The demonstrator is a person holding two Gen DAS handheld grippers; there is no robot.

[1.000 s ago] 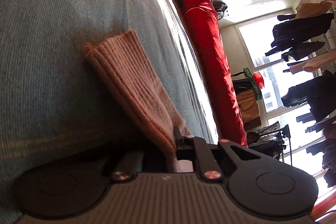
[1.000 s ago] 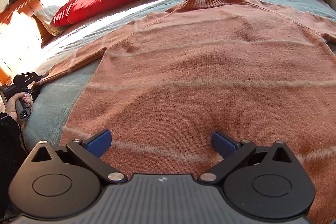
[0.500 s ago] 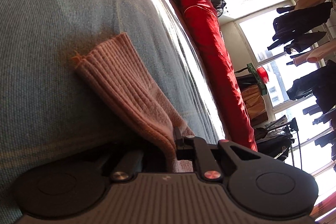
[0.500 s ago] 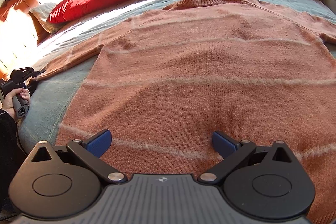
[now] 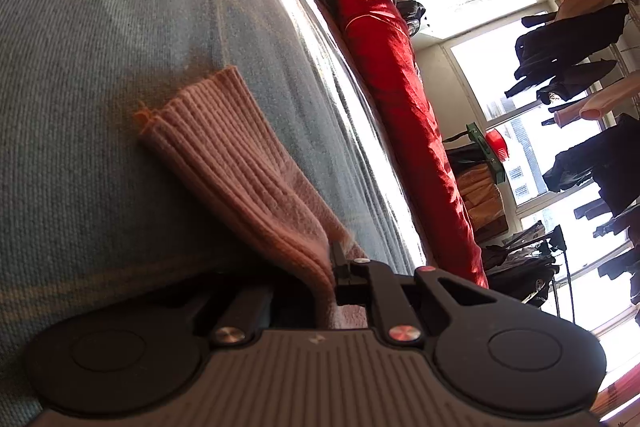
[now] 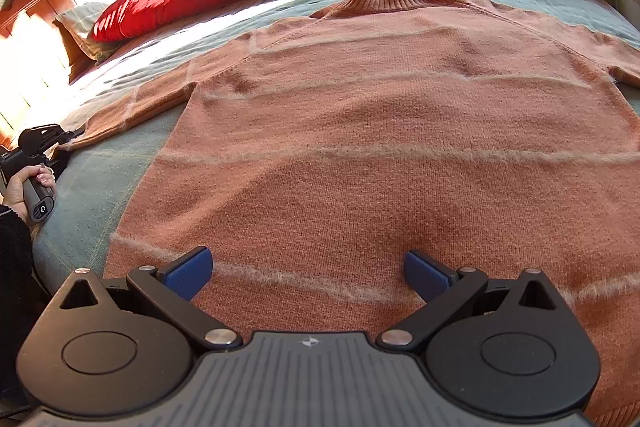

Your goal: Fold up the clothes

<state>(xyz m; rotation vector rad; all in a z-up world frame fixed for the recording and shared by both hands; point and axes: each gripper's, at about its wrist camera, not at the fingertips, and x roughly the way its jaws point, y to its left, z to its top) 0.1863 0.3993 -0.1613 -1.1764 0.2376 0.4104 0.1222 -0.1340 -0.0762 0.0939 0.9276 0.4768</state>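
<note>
Since the earlier frames, the sleeve cuff has slid slightly across the grey-blue bed, pinched in the clenched left claw. Spread flat on the bed, the orange sweater lies under the right claw, whose jaws stand wide apart, grasping nothing.
</note>
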